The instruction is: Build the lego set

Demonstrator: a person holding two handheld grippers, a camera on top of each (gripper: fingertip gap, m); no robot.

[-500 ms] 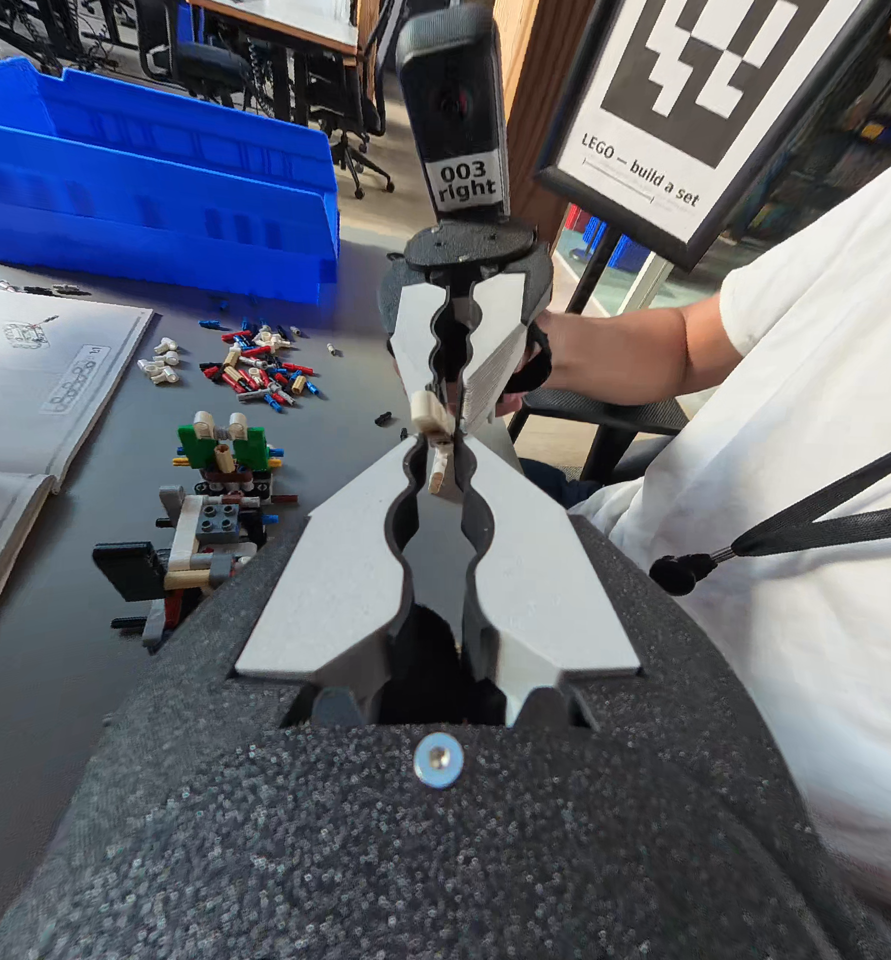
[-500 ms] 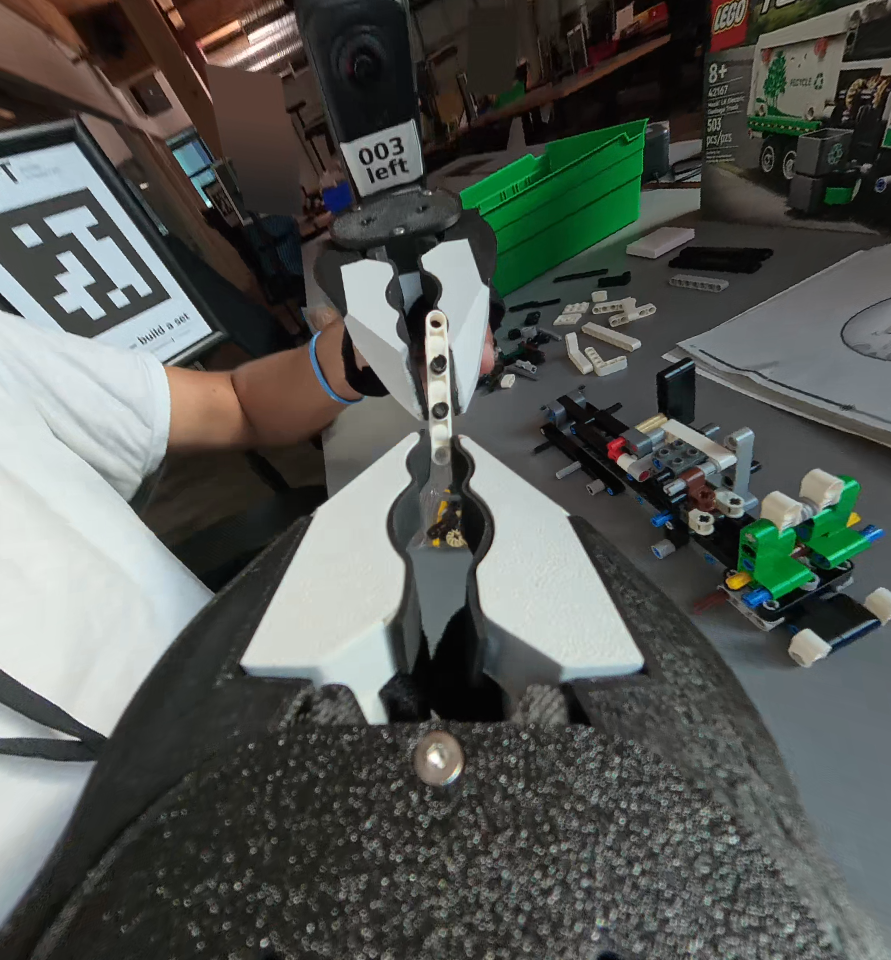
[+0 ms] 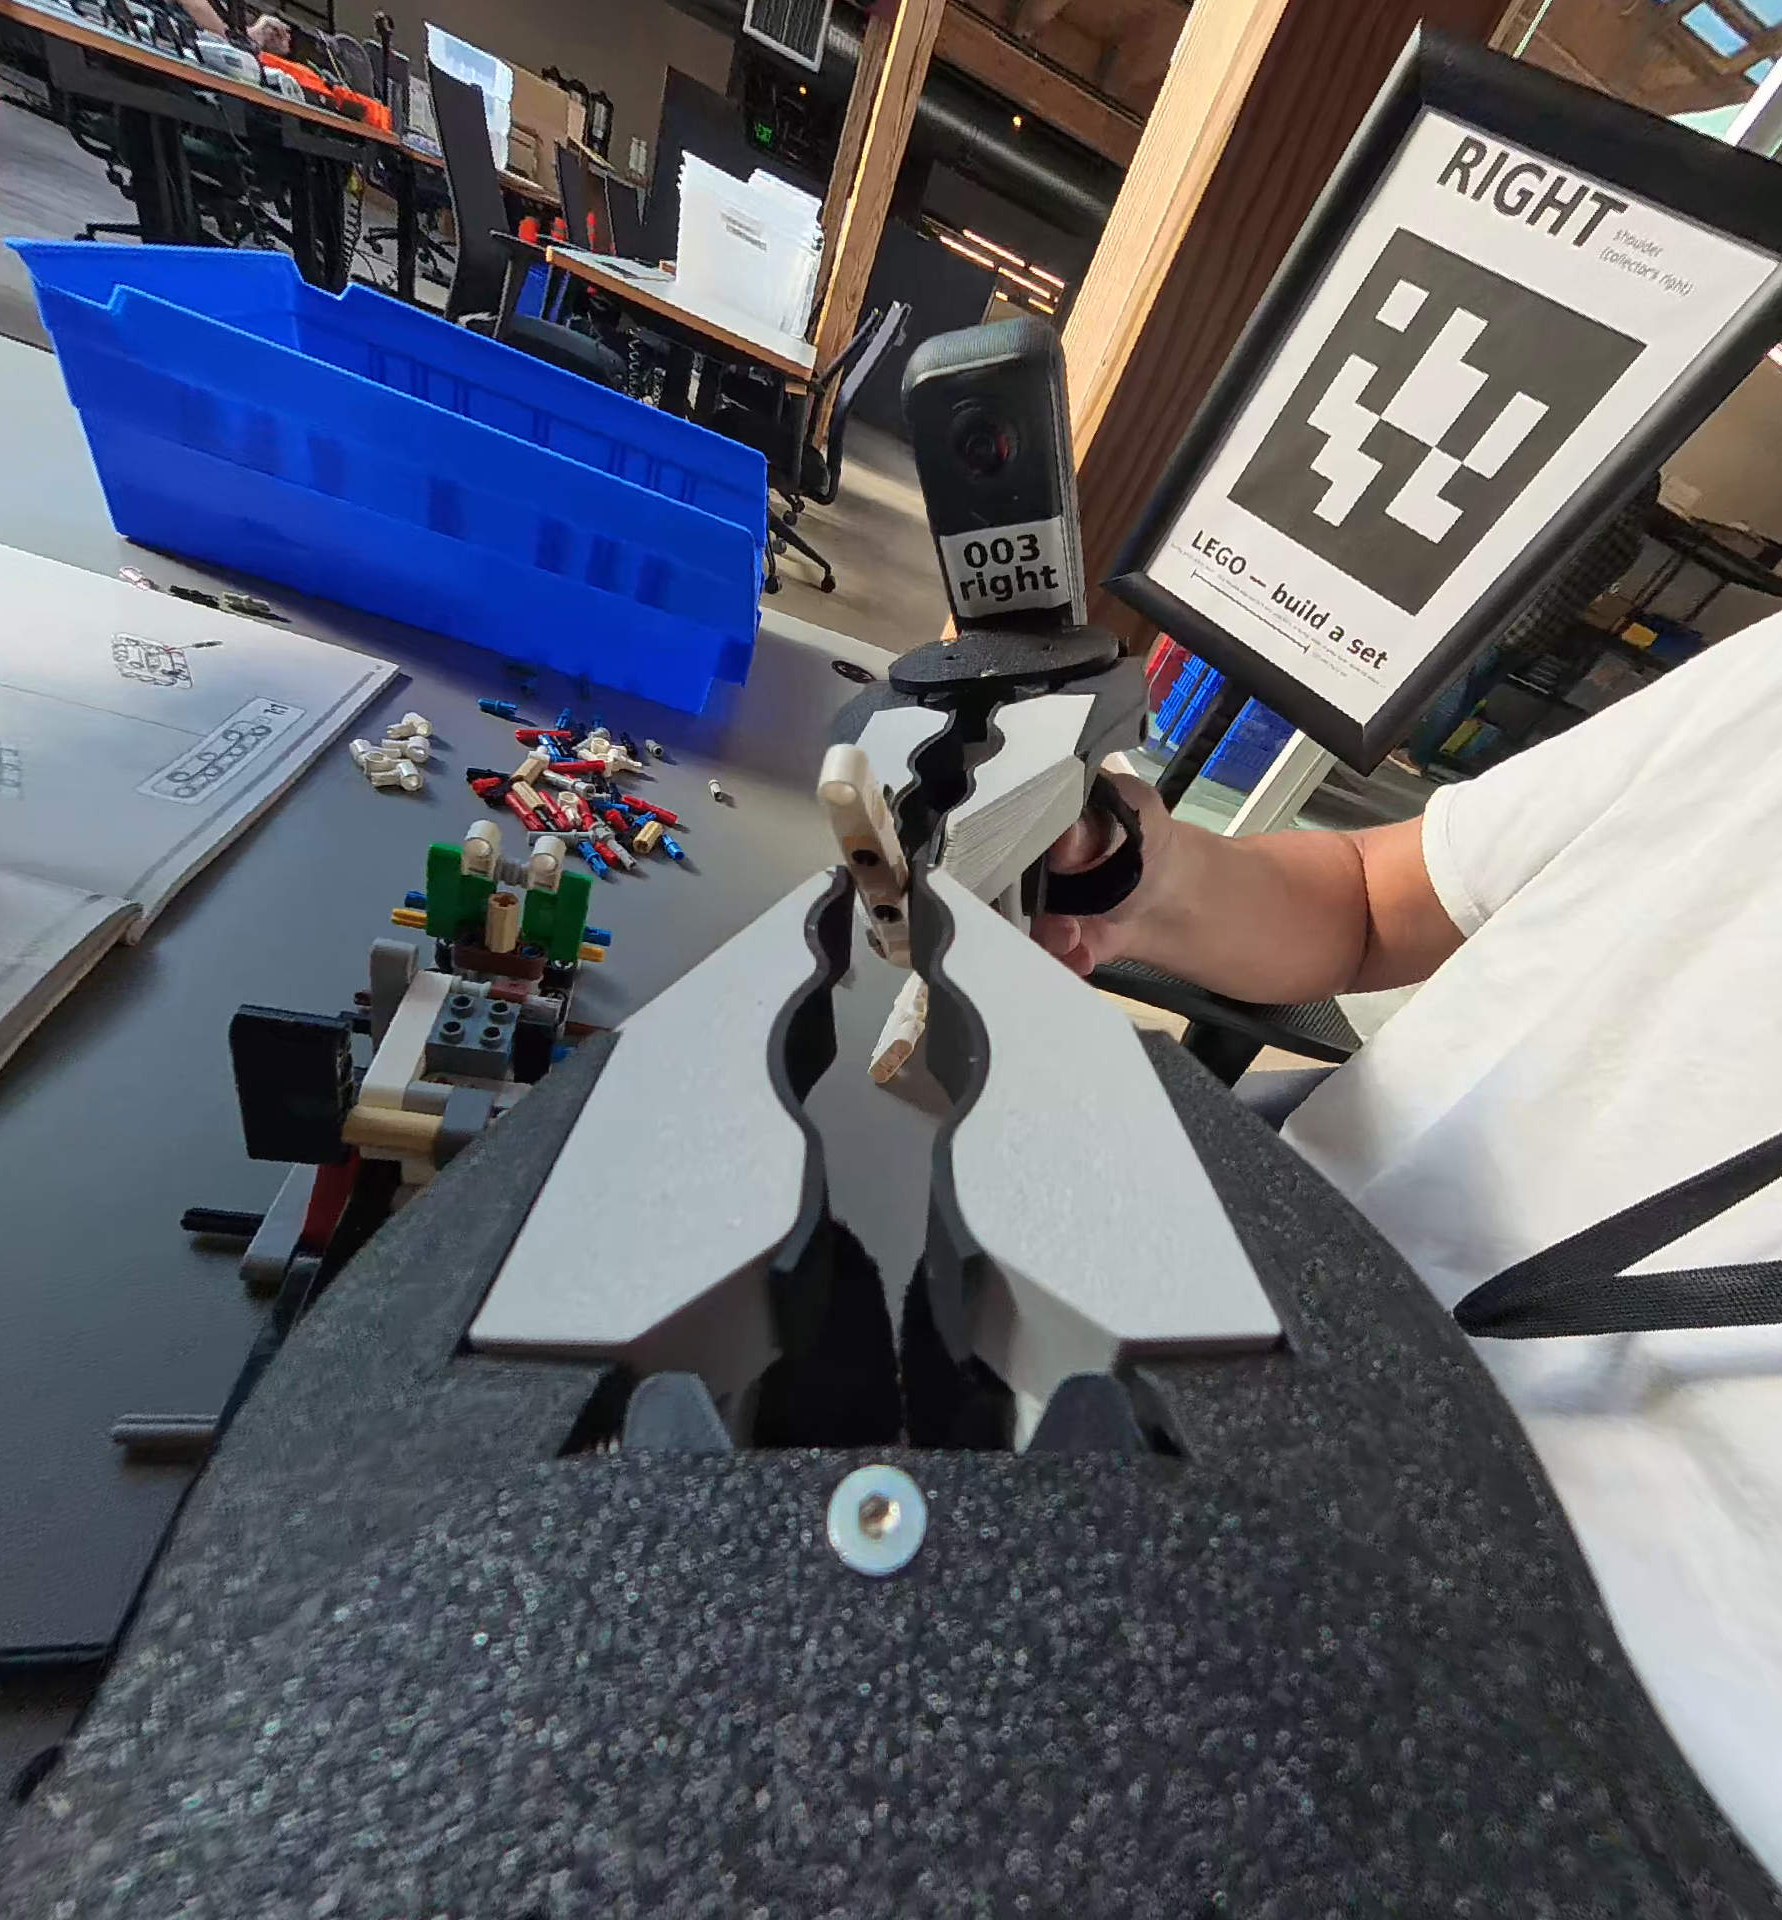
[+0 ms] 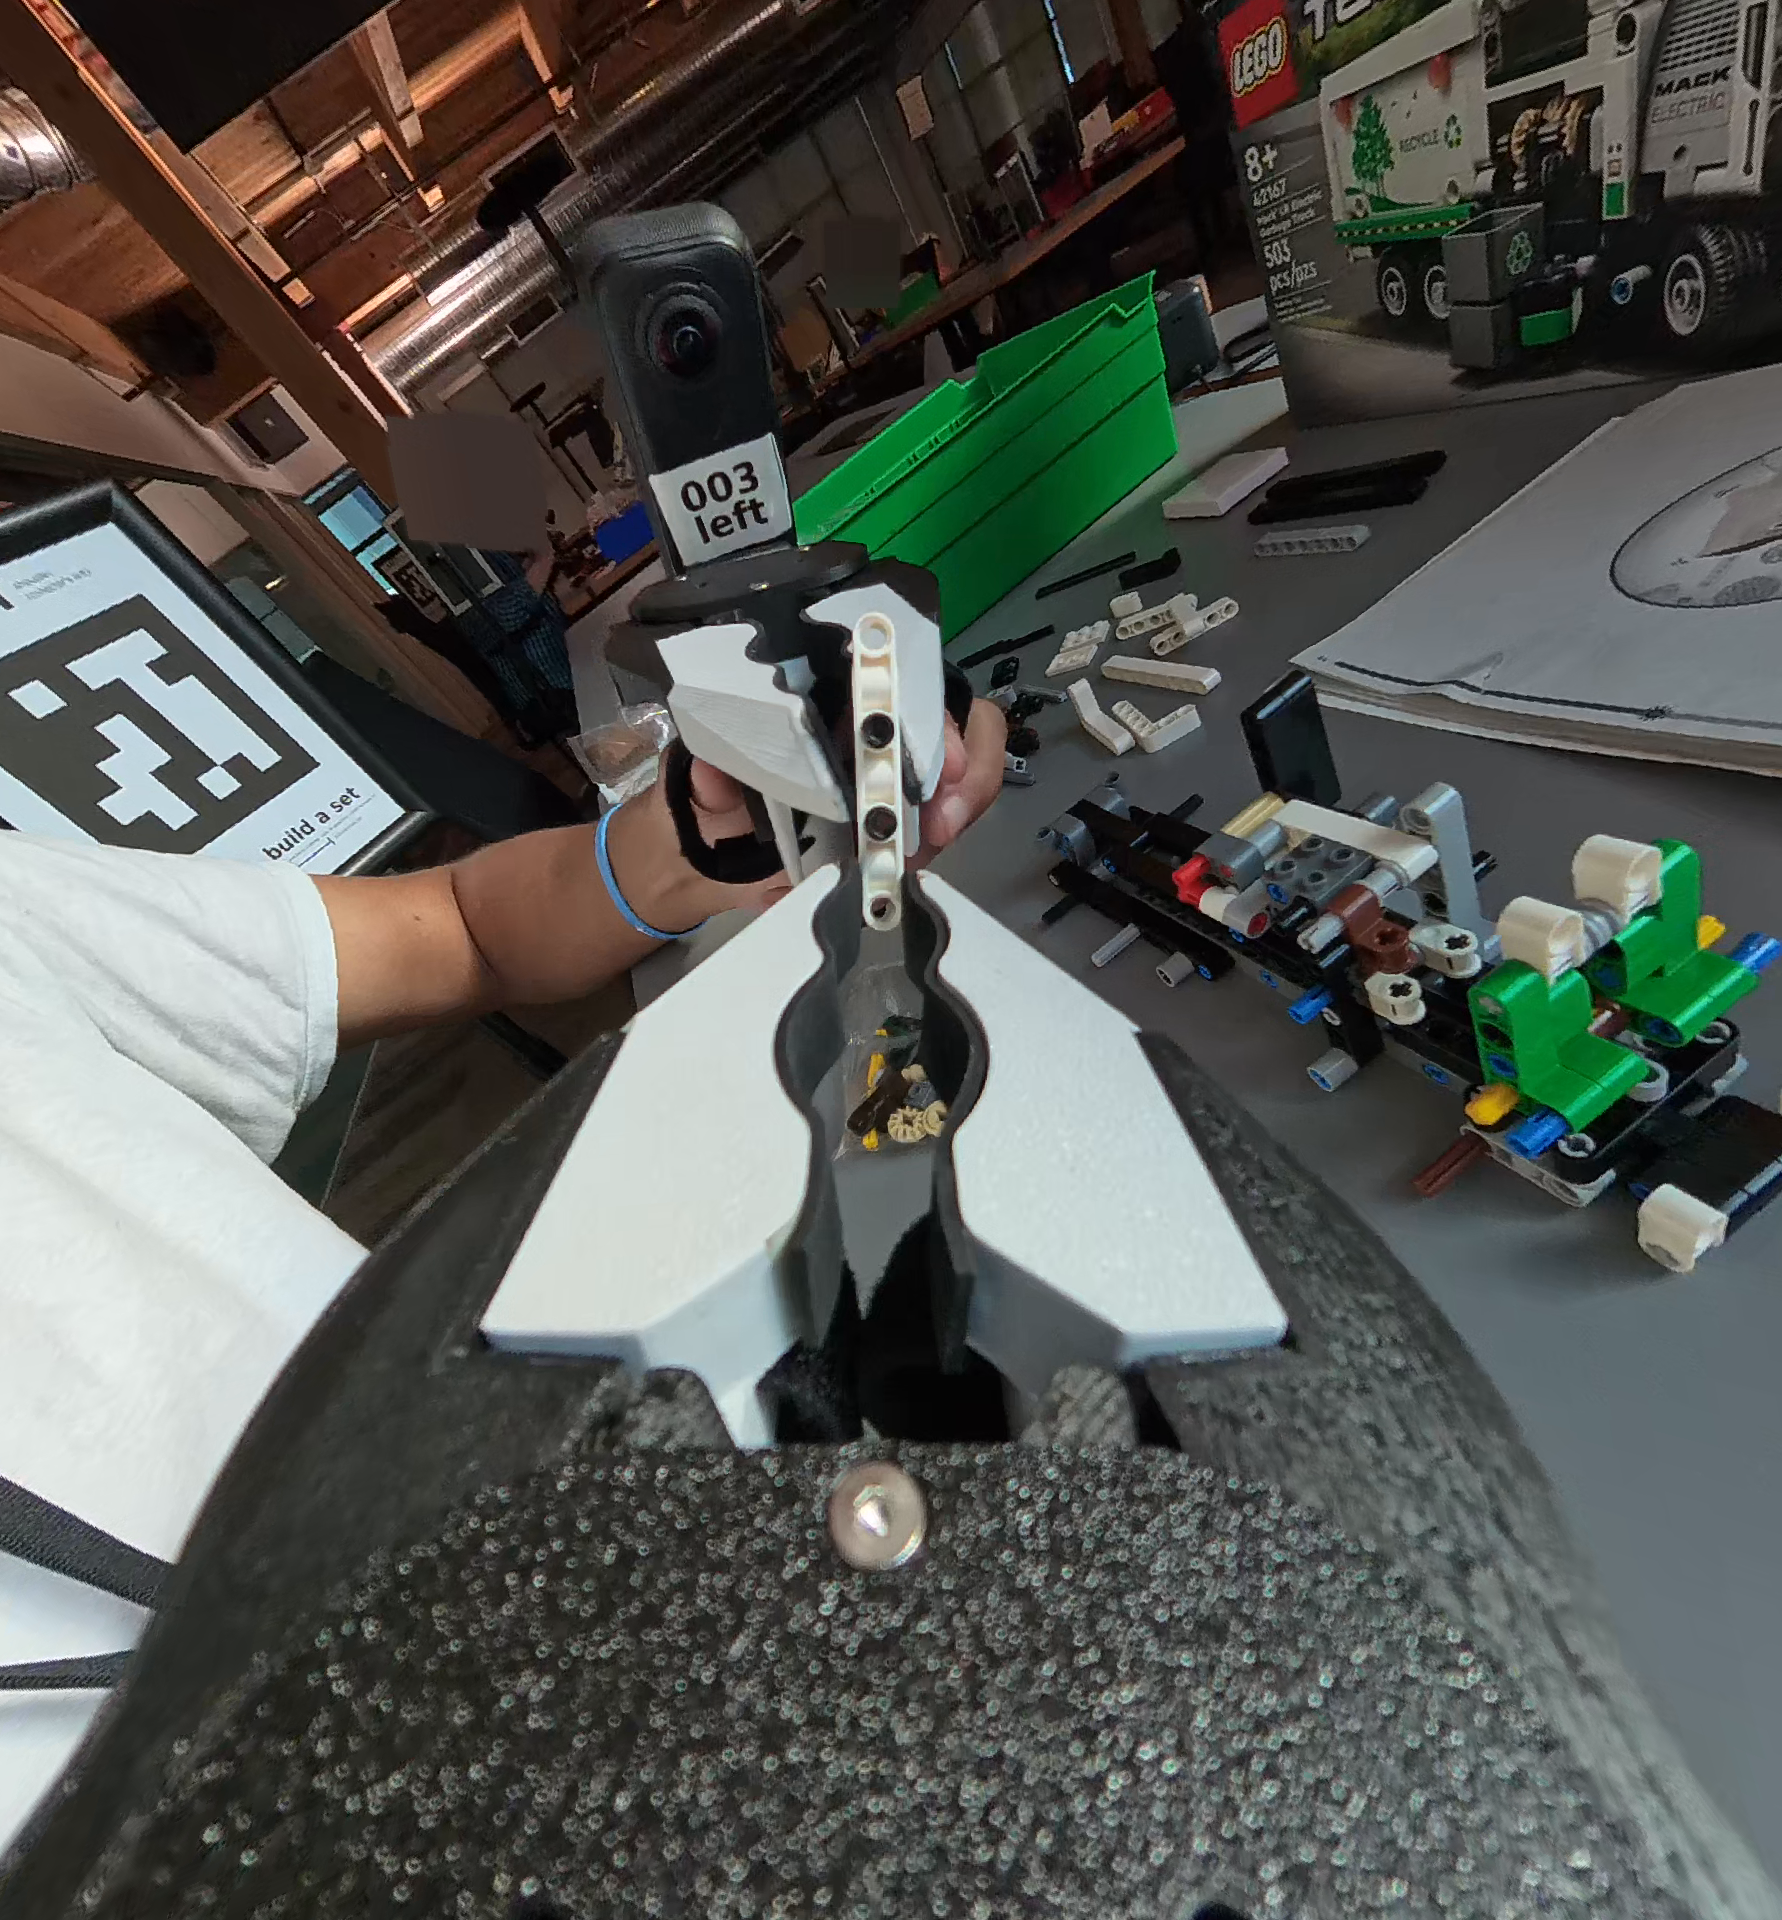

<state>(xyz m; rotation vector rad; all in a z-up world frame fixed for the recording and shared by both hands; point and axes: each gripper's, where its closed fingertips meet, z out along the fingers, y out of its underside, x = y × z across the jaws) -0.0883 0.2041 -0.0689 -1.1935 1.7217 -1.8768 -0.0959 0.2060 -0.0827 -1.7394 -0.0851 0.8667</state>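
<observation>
My left gripper [image 3: 879, 899] and right gripper [image 4: 879, 899] meet tip to tip above the grey table's near edge. A cream-white beam with round holes [image 3: 866, 831] is pinched between the left pads and leans up-left beside the right gripper's fingers [image 3: 1032, 769]. In the right wrist view the beam [image 4: 876, 769] has its lower end between the right pads and runs up in front of the left gripper's fingers [image 4: 752, 727]. A second pale piece [image 3: 902, 1029] shows in the gap behind the left tips. A partly built brick vehicle [image 3: 471, 997] [image 4: 1489, 987] stands on the table beside them.
A blue bin [image 3: 399, 499], an open instruction booklet [image 3: 87, 727] and a pile of small pins [image 3: 575, 790] lie on the table. A green bin [image 4: 1001, 468], loose white beams [image 4: 1147, 675], the set's box [image 4: 1541, 187] and a small parts bag [image 4: 892, 1091] are there too. Framed signs [image 3: 1438, 416] flank the person. My left and right fingertips are right by each other.
My left gripper has tilted upward, so more of the room shows. The beam now sticks out farther and leans left beside the right gripper's fingers. Both grippers stay shut on it.
</observation>
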